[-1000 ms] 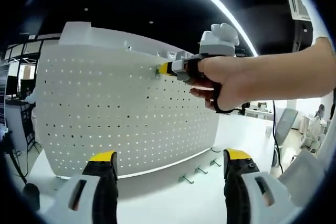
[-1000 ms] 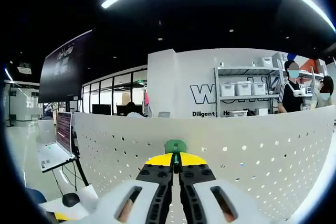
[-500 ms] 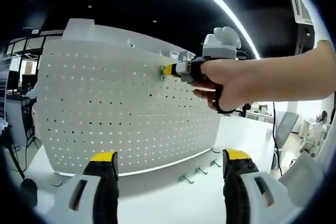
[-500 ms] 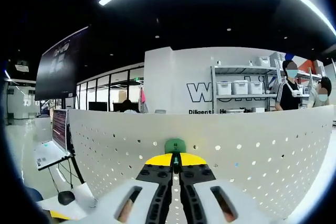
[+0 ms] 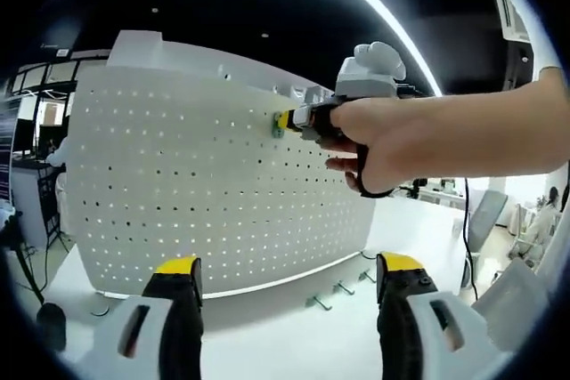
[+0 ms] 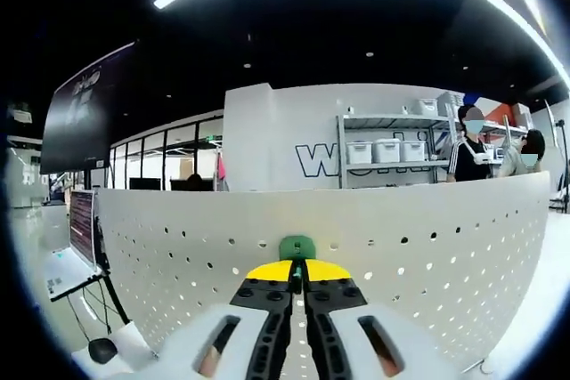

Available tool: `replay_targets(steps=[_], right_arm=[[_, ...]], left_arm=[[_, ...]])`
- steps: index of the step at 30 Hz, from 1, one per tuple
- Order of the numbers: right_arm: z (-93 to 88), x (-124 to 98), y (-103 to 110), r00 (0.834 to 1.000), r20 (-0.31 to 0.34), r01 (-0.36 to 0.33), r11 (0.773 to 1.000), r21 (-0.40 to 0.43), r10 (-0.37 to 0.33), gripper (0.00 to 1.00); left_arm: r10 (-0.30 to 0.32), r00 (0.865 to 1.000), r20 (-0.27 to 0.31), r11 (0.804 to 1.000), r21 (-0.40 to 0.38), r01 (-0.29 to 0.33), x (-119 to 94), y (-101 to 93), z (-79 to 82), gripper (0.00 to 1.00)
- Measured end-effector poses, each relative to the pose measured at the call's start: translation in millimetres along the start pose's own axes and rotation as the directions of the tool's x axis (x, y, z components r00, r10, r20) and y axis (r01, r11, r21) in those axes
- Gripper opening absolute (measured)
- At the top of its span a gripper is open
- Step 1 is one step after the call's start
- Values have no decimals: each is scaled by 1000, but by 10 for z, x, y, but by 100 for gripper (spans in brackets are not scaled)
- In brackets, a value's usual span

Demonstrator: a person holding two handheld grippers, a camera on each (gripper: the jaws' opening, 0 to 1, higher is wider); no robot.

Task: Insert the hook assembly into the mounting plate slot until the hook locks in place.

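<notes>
Right tongs (image 6: 298,266) clamped on green hook (image 6: 297,246), pressed square against pegboard (image 5: 214,193); left tongs (image 5: 289,278) open.

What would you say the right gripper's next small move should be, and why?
Probably a gentle push straight into the pegboard. The right gripper is shut on the green hook, whose tip sits at a hole near the board's top edge; whether it has locked cannot be seen.

Matt white perforated board (image 5: 214,193)
</notes>
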State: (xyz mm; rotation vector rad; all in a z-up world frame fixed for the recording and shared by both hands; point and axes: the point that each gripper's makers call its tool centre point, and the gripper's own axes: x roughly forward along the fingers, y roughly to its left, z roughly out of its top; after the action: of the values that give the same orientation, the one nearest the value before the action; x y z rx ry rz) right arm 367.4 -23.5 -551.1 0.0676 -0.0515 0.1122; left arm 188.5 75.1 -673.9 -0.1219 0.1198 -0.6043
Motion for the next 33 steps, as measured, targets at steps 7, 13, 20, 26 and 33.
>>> replay_targets(steps=[7, 13, 20, 26, 33], right_arm=[[-11, -14, -8, 999, 5, 38, 999, 32, -38, 1], [-18, -14, -11, 999, 6, 42, 998, 42, -42, 1], [-19, -19, -6, 999, 0, 35, 998, 51, -36, 2], [-15, -37, 20, 1000, 2, 13, 997, 71, -13, 5], [-13, -48, 113, 1000, 6, -29, 998, 63, 29, 17]], left_arm=[[6, 1000, -2, 1000, 0, -6, -28, 0, -11, 82], [3, 1000, -7, 1000, 0, -3, -29, -15, -27, 82], [3, 1000, -5, 1000, 1, -3, -20, -9, -24, 82], [-1, 1000, -8, 1000, 2, 1, -8, -29, -29, 82], [2, 1000, -15, 1000, 8, -2, -28, -32, -27, 82]])
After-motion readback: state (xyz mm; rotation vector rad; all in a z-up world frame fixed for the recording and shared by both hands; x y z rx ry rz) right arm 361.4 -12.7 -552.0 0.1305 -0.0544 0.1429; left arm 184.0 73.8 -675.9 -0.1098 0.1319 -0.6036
